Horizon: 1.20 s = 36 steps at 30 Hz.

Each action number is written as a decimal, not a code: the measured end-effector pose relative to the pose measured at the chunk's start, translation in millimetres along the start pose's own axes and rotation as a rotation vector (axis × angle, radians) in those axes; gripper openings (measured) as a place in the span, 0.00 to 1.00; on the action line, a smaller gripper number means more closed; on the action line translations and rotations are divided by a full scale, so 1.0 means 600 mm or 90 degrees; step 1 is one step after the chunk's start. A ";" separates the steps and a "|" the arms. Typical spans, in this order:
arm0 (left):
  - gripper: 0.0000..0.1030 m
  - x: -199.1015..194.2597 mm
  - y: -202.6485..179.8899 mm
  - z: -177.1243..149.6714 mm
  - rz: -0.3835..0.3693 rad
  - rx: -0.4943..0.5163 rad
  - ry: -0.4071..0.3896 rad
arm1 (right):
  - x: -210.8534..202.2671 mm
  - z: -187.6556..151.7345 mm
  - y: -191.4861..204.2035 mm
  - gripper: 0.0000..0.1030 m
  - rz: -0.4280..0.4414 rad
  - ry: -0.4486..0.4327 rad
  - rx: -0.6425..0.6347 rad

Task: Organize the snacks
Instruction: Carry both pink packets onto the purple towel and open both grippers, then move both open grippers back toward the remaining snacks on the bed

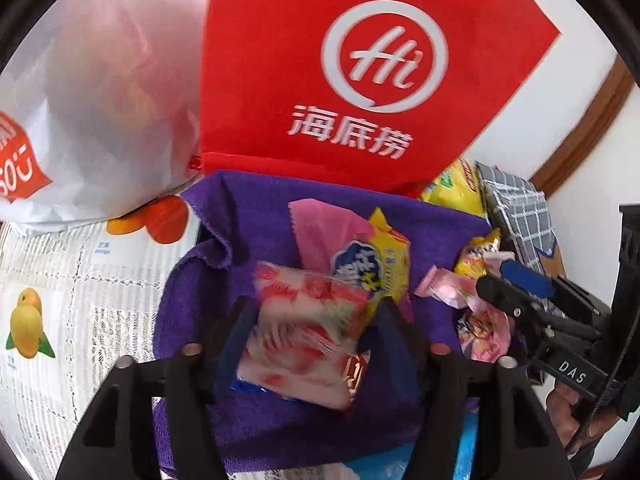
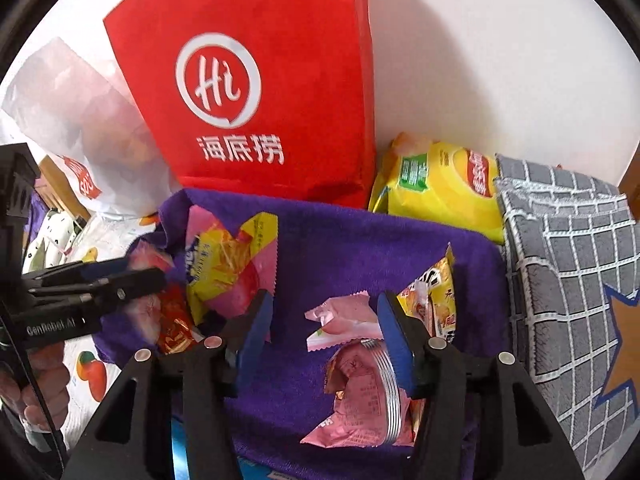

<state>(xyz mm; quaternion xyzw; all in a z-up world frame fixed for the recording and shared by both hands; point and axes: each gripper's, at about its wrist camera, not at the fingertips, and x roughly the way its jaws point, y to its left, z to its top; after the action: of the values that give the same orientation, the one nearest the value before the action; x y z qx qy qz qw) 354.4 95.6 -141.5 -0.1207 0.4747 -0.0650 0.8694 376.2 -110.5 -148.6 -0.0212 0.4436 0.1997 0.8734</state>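
The left gripper (image 1: 316,320) has its fingers spread either side of a red-and-white snack pack (image 1: 304,336), which is motion-blurred; whether the pads still touch it is unclear, but gaps show at both sides, so it reads as released. The pack lies over the purple towel (image 1: 248,216), hiding part of a blue wrapper below it. Behind it sit a pink packet (image 1: 320,224) and a yellow-and-blue one (image 1: 372,268), half covered. The right gripper (image 2: 324,328) is spread too, with a pink wrapper (image 2: 344,324) between its fingers but not clamped; a crumpled pink pack (image 2: 360,400) lies beneath, partly hidden by the right finger. A red bag (image 2: 256,80) stands behind, a yellow chip bag (image 2: 440,188) wedged beside a grey checked cloth (image 2: 568,256). The white bag (image 1: 88,92) is cut off at the left.
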 end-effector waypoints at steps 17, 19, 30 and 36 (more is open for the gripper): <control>0.72 -0.116 -0.071 -0.017 0.023 0.081 -0.063 | -0.131 -0.054 0.005 0.54 -0.038 -0.044 0.037; 0.72 -0.131 -0.070 -0.027 0.008 0.071 -0.066 | -0.150 -0.063 0.002 0.54 -0.046 -0.049 0.042; 0.72 -0.201 -0.053 -0.113 0.027 0.055 -0.069 | -0.239 -0.142 0.013 0.54 -0.057 -0.068 0.053; 0.72 -0.228 -0.033 -0.157 0.049 0.042 -0.074 | -0.248 -0.193 0.034 0.54 -0.050 -0.052 0.044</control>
<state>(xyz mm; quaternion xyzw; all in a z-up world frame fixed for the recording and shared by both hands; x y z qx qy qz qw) 201.2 94.0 -74.1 -0.0772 0.4252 -0.0401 0.9009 201.8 -165.6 -99.4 -0.0003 0.4129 0.1503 0.8983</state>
